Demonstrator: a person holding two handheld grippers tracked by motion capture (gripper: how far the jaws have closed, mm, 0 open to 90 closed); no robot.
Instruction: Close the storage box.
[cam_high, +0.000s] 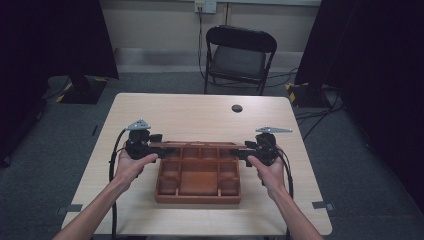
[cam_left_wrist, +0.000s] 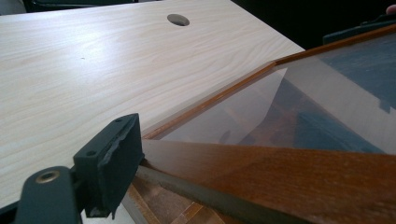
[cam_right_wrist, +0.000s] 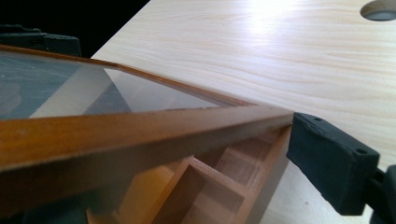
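1. A glass-paned wooden lid (cam_high: 197, 145) is gripped at opposite side edges by the left gripper (cam_high: 162, 148) and the right gripper (cam_high: 240, 151), fingers (cam_left_wrist: 109, 163) clamped on its frame.
2. Between and below the fingers, a compartmented wooden box (cam_high: 198, 198) is seen on the bench (cam_high: 200, 115).

Both forearms come in from the near edge and angle slightly outward, each hand wrapped around a gripper body. The left hand (cam_high: 131, 167) holds the left gripper (cam_high: 167, 150), which points inward toward the right one, its grey three-cornered plate on top and its cable looping down beside the forearm. The right hand (cam_high: 270, 172) holds the right gripper (cam_high: 239, 152), pointing inward in mirror pose, level with the left, cable trailing along the wrist. In the left gripper view one black jaw presses against the edge of a wooden lid frame (cam_left_wrist: 280, 168); in the right gripper view one jaw likewise meets the frame's corner. The second jaw of each is hidden by the frame.
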